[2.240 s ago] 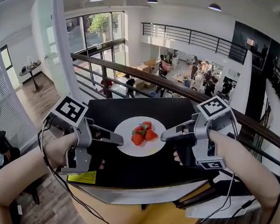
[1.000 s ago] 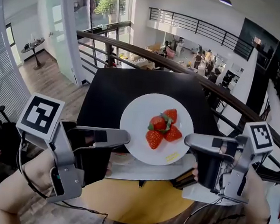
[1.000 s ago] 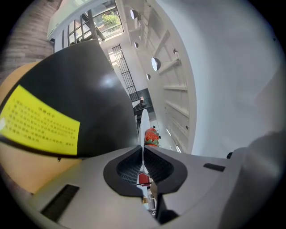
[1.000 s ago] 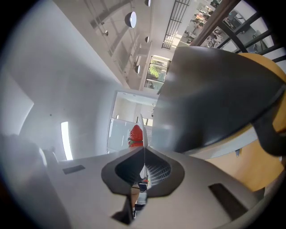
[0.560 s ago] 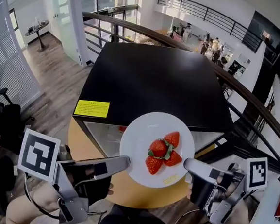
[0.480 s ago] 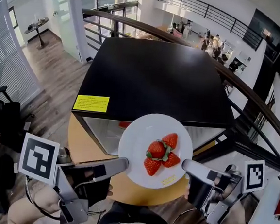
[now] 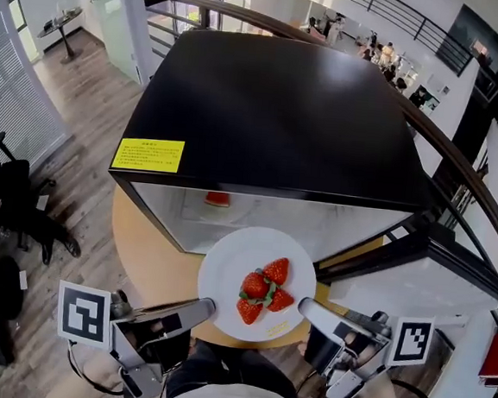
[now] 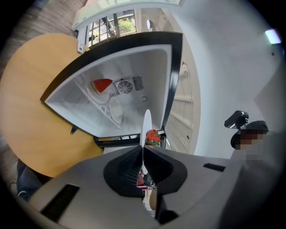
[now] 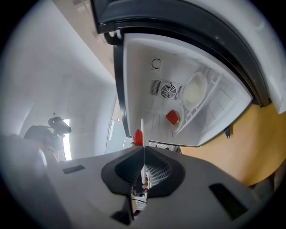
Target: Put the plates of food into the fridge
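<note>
The white plate of strawberries hangs level between both tools, on the near side of the open fridge and above the round wooden table. The left gripper is pinched tight on the plate's left rim and the right gripper on its right rim (each gripper view shows the rim edge-on between closed jaws). Inside the fridge, towards the left, lies a red piece of food. A yellow sticker sits on the fridge's black top, near left.

White plate, red strawberries, black fridge, yellow label, tan table
</note>
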